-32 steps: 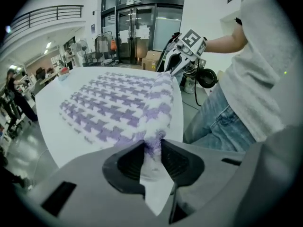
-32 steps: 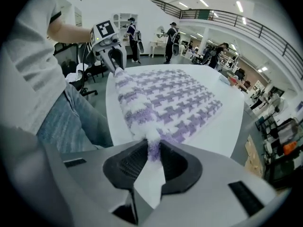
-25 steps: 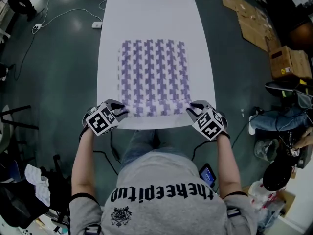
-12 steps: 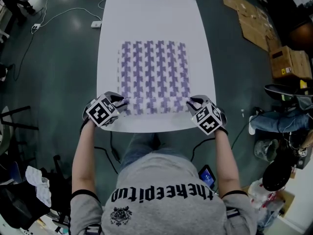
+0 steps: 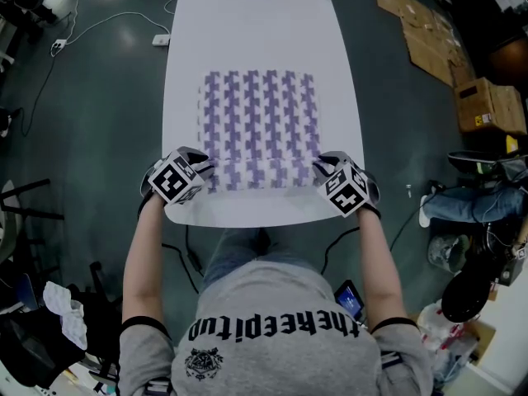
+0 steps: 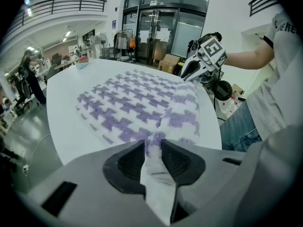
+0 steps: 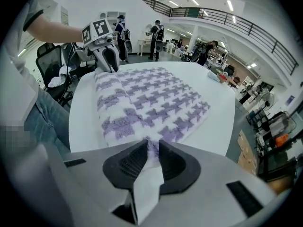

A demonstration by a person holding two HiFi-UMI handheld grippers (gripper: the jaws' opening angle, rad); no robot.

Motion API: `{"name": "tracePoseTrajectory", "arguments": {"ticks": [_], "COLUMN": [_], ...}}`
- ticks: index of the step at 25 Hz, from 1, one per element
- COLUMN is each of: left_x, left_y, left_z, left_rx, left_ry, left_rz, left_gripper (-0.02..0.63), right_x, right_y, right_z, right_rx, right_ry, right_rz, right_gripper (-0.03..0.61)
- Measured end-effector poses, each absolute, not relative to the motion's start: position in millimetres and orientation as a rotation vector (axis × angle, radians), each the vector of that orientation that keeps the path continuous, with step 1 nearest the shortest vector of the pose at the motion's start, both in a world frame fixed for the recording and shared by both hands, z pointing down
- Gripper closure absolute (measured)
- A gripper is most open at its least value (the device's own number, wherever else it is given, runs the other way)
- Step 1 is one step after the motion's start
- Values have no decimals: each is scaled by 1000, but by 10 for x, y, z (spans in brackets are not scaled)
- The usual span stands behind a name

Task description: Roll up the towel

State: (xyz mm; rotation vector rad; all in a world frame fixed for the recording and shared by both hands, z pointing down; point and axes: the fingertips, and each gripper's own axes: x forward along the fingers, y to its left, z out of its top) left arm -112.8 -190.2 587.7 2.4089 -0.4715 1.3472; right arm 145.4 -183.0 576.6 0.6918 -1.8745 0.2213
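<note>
White cable [image 5: 99, 25] trails over the dark floor beyond the table's left edge, ending at a small plug block [image 5: 162, 41]. At the near left of the table [image 5: 256, 23], the left gripper [image 5: 206, 170] points steeply down, with its marker cube toward the person. In the left gripper view, its jaws [image 6: 152, 150] are clamped on the near left corner of the towel [image 6: 137, 103], white cloth bunched between the dark pads.

The purple-and-white patterned towel [image 5: 260, 126] lies flat across the middle of the table, its sides parallel to the table's long edges and well clear of the far end. A bare white strip shows between it and the near edge. Its near end is turned over into a thick band running straight from one gripper to the other.

At the near right corner of the towel, the right gripper [image 5: 320, 168] mirrors the left. In the right gripper view, its jaws [image 7: 152, 155] are pinched on the cloth [image 7: 156, 96], with the left gripper [image 7: 110, 60] visible at the band's other end.

Past the table's right edge, cardboard boxes [image 5: 487, 106] and flattened cardboard [image 5: 421, 31] sit on the floor.
</note>
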Motion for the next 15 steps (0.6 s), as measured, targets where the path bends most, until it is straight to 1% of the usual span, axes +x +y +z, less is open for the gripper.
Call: {"name": "tracePoseTrajectory", "arguments": {"ticks": [7, 10, 12, 15], "left_x": [-1165, -1038, -945, -1020], "left_y": [-1924, -1938, -1933, -1919], "left_z": [5938, 5906, 5801, 5814], "left_rx": [2396, 2391, 2403, 2469], "left_ry": [-514, -511, -509, -504], "left_rz": [1396, 1419, 1427, 1394], "left_gripper": [508, 508, 508, 508], "right_x": [1423, 1526, 1613, 1549], "right_y": [-1874, -1883, -1897, -1904], "right_z": [5825, 5794, 5685, 5668], "right_rx": [718, 719, 729, 771], "right_ry": [-1847, -1841, -1855, -1904], "right_rz": [185, 179, 192, 233], "right_gripper": [514, 514, 514, 514]}}
